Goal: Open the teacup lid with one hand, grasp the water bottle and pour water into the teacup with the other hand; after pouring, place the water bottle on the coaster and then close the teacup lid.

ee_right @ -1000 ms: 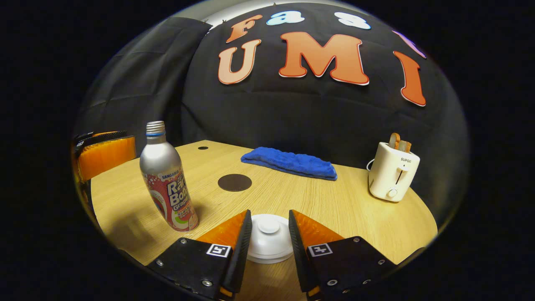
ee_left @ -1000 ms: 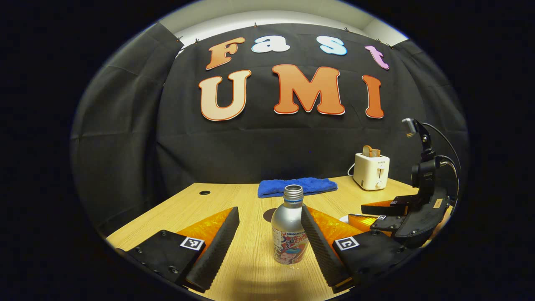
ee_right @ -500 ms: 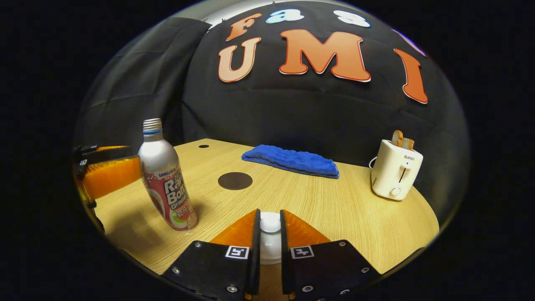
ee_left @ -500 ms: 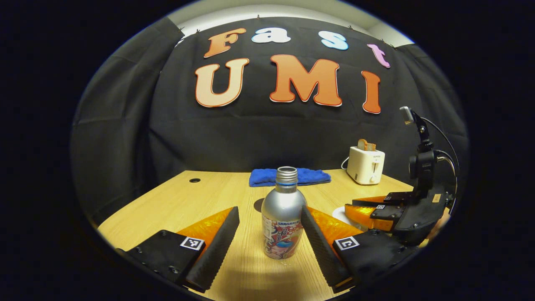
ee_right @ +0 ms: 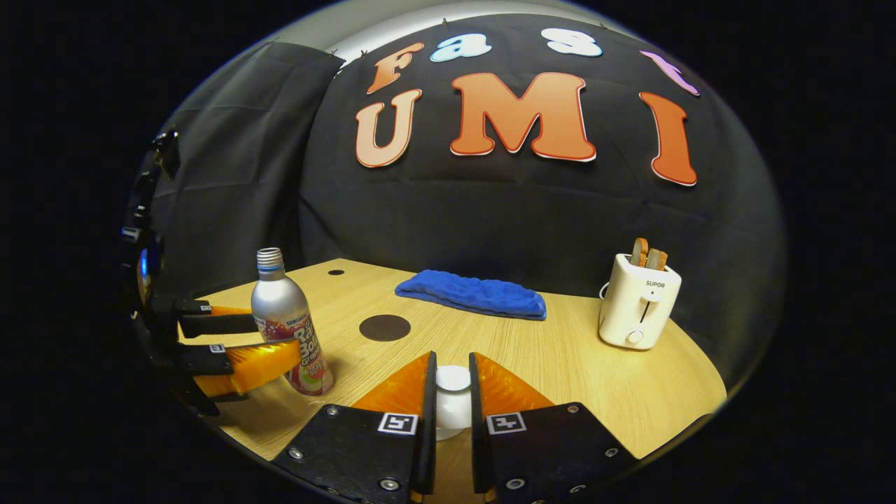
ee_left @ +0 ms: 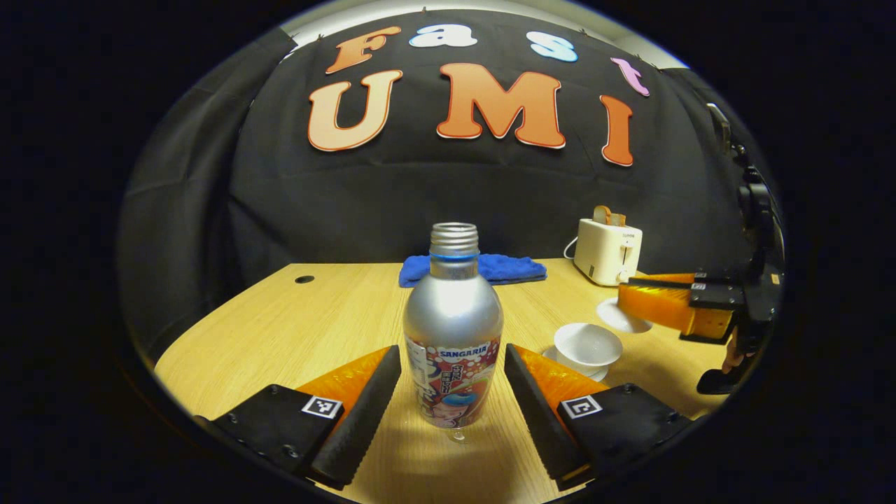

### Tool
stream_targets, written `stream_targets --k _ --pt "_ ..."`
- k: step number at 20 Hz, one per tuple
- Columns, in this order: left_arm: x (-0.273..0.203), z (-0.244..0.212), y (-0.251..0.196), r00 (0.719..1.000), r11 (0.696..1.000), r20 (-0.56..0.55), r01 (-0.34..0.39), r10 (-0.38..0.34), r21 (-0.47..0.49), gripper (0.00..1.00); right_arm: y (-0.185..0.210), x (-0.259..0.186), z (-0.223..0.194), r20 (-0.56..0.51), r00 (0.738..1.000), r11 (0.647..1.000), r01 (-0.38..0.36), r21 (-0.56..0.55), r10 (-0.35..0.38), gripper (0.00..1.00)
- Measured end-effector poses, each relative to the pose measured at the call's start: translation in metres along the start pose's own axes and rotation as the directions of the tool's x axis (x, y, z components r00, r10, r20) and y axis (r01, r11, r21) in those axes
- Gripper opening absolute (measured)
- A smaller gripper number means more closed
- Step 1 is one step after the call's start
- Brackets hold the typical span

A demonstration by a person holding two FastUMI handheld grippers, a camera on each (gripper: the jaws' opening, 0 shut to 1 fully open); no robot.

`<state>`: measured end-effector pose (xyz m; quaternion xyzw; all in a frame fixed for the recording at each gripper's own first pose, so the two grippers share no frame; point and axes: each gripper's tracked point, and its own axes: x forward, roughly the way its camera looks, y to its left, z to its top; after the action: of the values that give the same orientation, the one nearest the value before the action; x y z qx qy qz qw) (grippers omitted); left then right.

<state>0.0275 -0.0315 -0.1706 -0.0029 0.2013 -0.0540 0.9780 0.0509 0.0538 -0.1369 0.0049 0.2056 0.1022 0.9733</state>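
Each gripper has black plates with silver screws and a small square black-and-white marker near each finger. The right gripper (ee_left: pixel 630 297) carries a black mount and a thin black cable above it.

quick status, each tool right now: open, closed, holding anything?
Left tool: open, fingers on either side of the water bottle, not pressing it.
Right tool: closed on the teacup lid, lifted off the teacup.

Light: overhead, even, table (ee_left: pixel 294 329) brightly lit
Shadows: soft beneath bottle (ee_left: pixel 453 336)
Focus: sharp
Edges: strongly fisheye-bent
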Motion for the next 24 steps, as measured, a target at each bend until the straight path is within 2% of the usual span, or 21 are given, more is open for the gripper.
stream_targets --k 1,4,5,7,8,9,12,13,16,19,20,21,22,23,24 --pt "0.004 -0.003 0.000 1.000 1.000 -0.013 -0.005 0.005 0.005 1.00 -0.005 -0.004 0.002 0.004 1.000 1.000 0.008 0.003 -0.008 0.22" --pt "0.018 -0.012 0.000 0.999 1.000 -0.047 -0.016 0.017 0.015 0.98 -0.021 -0.015 0.007 0.021 0.999 0.999 0.036 0.016 -0.037 0.21" --pt "0.018 -0.017 0.001 0.998 1.000 -0.063 -0.020 0.021 0.021 0.94 -0.026 -0.019 0.007 0.024 0.999 0.998 0.048 0.028 -0.048 0.21" --pt "0.022 -0.010 -0.003 0.999 1.000 -0.027 -0.020 0.021 0.022 0.88 -0.037 -0.027 0.002 0.021 0.997 0.996 0.075 0.037 -0.076 0.21" --pt "0.023 -0.011 -0.001 0.999 0.999 -0.034 -0.033 0.034 0.028 0.82 -0.043 -0.031 0.001 0.021 0.995 0.995 0.094 0.030 -0.095 0.21" --pt "0.027 -0.009 0.005 0.998 0.997 -0.019 -0.066 0.067 0.028 0.81 -0.051 -0.034 0.000 0.025 0.993 0.993 0.111 0.031 -0.112 0.22" --pt "0.031 -0.005 0.015 0.992 0.988 -0.016 -0.126 0.128 0.089 0.80 -0.061 -0.040 -0.003 0.026 0.992 0.990 0.122 0.068 -0.124 0.21" --pt "0.032 -0.005 0.014 0.990 0.985 -0.023 -0.133 0.136 0.106 0.83 -0.065 -0.042 -0.002 0.032 0.991 0.990 0.129 0.063 -0.131 0.21" --pt "0.035 0.007 0.018 0.989 0.973 -0.014 -0.142 0.147 0.184 0.82 -0.075 -0.051 0.001 0.050 0.987 0.987 0.151 0.046 -0.153 0.22" --pt "0.037 0.025 0.021 0.986 0.939 0.022 -0.164 0.165 0.301 0.82 -0.088 -0.060 0.000 0.059 0.983 0.984 0.170 0.049 -0.173 0.21" --pt "0.036 0.031 0.020 0.985 0.925 0.039 -0.172 0.169 0.339 0.77 -0.093 -0.062 -0.001 0.061 0.981 0.982 0.183 0.049 -0.186 0.21" --pt "0.036 0.034 0.020 0.984 0.909 0.048 -0.177 0.172 0.378 0.82 -0.098 -0.065 -0.001 0.062 0.979 0.980 0.191 0.053 -0.194 0.21" --pt "0.037 0.038 0.019 0.983 0.891 0.058 -0.182 0.174 0.417 0.77 -0.101 -0.066 -0.002 0.060 0.978 0.979 0.195 0.056 -0.198 0.21" --pt "0.037 0.042 0.017 0.983 0.870 0.063 -0.182 0.173 0.457 0.82 -0.103 -0.068 -0.003 0.060 0.977 0.978 0.199 0.059 -0.202 0.21" --pt "0.037 0.044 0.015 0.983 0.849 0.071 -0.184 0.171 0.496 0.77 -0.106 -0.069 -0.004 0.059 0.977 0.977 0.202 0.061 -0.206 0.21"
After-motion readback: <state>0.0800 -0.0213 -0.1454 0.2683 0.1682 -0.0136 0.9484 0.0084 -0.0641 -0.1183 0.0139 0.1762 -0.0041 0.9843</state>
